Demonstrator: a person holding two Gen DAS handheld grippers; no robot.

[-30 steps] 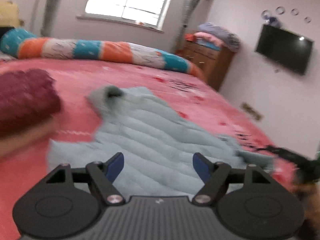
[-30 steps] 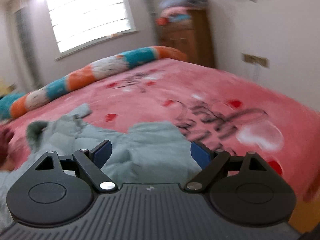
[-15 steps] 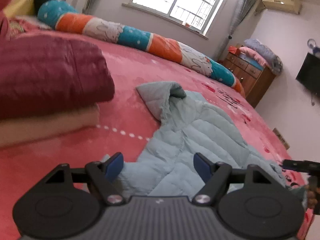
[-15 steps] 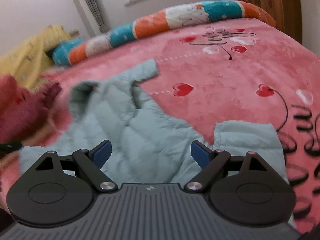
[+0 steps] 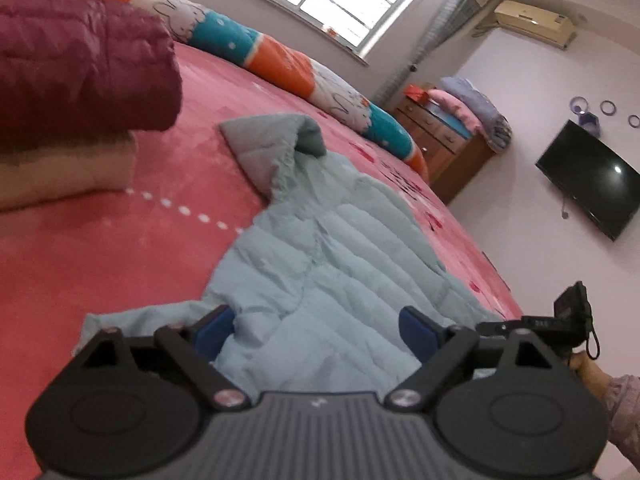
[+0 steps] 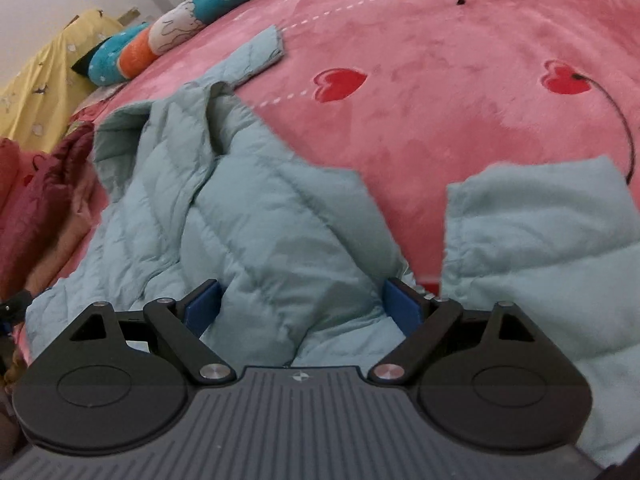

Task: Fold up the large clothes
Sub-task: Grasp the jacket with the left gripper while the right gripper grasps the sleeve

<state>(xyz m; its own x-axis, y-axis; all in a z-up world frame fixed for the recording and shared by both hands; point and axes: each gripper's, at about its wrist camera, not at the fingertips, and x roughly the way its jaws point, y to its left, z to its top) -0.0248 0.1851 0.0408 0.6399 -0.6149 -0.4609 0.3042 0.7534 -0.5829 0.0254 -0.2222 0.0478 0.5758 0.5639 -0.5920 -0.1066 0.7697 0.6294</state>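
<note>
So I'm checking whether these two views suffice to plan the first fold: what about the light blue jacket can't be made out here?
- Left wrist view: the light blue jacket's near hem is hidden behind the left hand-held gripper.
- Right wrist view: the right hand-held gripper covers the jacket's near part; the near sleeve is cut off by the right edge.
- Neither view shows a zip or front opening.

No legible text, label, brand or number found. Black script printed on the pink bedspread [image 6: 440, 92], beyond the light blue jacket [image 6: 260, 220], cut off at the frame edge and unreadable. Small emblem at the centre of each gripper body, no wording. Faint marking on the air conditioner [image 5: 534, 20], too small to read.
</note>
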